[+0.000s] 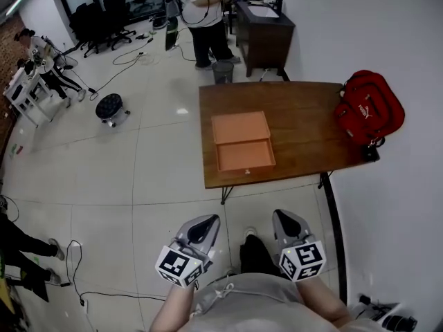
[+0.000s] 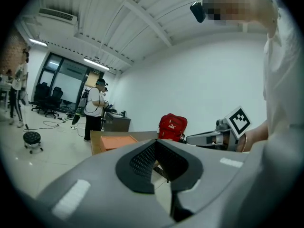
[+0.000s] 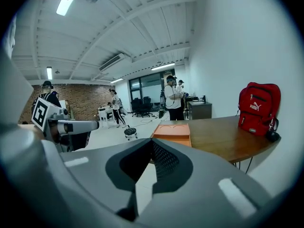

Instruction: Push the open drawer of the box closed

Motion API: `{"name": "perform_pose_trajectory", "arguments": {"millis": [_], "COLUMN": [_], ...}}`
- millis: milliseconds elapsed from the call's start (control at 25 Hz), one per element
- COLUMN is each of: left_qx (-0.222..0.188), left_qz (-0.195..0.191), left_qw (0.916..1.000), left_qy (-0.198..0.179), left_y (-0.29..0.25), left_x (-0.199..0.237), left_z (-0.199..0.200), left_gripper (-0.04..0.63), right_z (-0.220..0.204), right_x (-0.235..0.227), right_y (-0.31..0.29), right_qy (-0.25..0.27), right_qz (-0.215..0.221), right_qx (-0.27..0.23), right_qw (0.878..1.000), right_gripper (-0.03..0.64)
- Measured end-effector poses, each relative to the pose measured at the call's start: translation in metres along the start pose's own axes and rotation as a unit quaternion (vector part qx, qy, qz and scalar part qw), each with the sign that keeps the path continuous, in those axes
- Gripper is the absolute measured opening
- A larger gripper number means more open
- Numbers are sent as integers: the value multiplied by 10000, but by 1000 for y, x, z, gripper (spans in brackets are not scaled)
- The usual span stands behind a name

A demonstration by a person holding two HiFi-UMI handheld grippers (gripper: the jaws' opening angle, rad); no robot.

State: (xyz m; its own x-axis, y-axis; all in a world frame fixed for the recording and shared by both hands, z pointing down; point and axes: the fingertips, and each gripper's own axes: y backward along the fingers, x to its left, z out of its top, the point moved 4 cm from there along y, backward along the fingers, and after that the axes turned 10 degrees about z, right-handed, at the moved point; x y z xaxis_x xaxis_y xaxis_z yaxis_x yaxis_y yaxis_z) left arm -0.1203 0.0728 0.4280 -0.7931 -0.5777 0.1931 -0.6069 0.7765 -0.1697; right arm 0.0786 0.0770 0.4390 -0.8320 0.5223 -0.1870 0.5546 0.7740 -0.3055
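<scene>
Pale floor tiles [image 1: 138, 171] and a white wall [image 1: 401, 185] frame the scene. Low in the head view both tools hang in front of the wearer's body, well short of the table. On the left gripper [image 1: 205, 221] the jaws are brought together at the tips with nothing between them, and its own view shows the dark pads meeting at a point. On the right gripper [image 1: 282, 216] it is the same: jaws together, holding nothing. The two sit side by side, apart from each other.

Beyond them stands a brown wooden table [image 1: 304, 116] on thin dark legs, set against the wall on the right. On its near-left part lies the orange box [image 1: 239, 126], flat and low. Its drawer [image 1: 244, 155] is pulled out toward the table's near edge and shows its orange inside. A red backpack [image 1: 368, 108] rests at the table's right end against the wall, well apart from the box.

Farther back a person [image 1: 204, 12] stands beside a dark desk [image 1: 266, 37], with a small bin [image 1: 223, 71] near their feet. A round stool [image 1: 111, 107] sits on the open floor to the left, and office chairs [image 1: 104, 19] line the far side.
</scene>
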Motion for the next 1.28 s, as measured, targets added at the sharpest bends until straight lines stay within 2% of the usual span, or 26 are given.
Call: {"name": "perform_pose_trajectory", "arguments": {"millis": [360,600,960,1080,1280], "left_qx": [-25,235,451,583,1010], "left_qz": [145,507,691,638,629], "left_qw": [9998,9969,9964,9962,9929], "left_qy": [-141,-554,-185,-86,68], "left_y": [-95,-138,-172,-179,-189], "left_x": [29,42,45,43,57], "left_z": [28,30,11,-1,-35], "left_gripper": [6,6,6,6,6], "right_z": [43,60,52,38,3], "right_x": [-83,-127,-157,-155,-157], "right_y": [-60,-96,-128,-134,-149], "right_qy": [97,134,152,201,28], "right_qz": [231,474,865,1018,1003], "right_qx": [-53,23,386,626,1074], "right_qw": [9997,9988,9954,9926,9891], "right_gripper": [3,3,3,3,3]}}
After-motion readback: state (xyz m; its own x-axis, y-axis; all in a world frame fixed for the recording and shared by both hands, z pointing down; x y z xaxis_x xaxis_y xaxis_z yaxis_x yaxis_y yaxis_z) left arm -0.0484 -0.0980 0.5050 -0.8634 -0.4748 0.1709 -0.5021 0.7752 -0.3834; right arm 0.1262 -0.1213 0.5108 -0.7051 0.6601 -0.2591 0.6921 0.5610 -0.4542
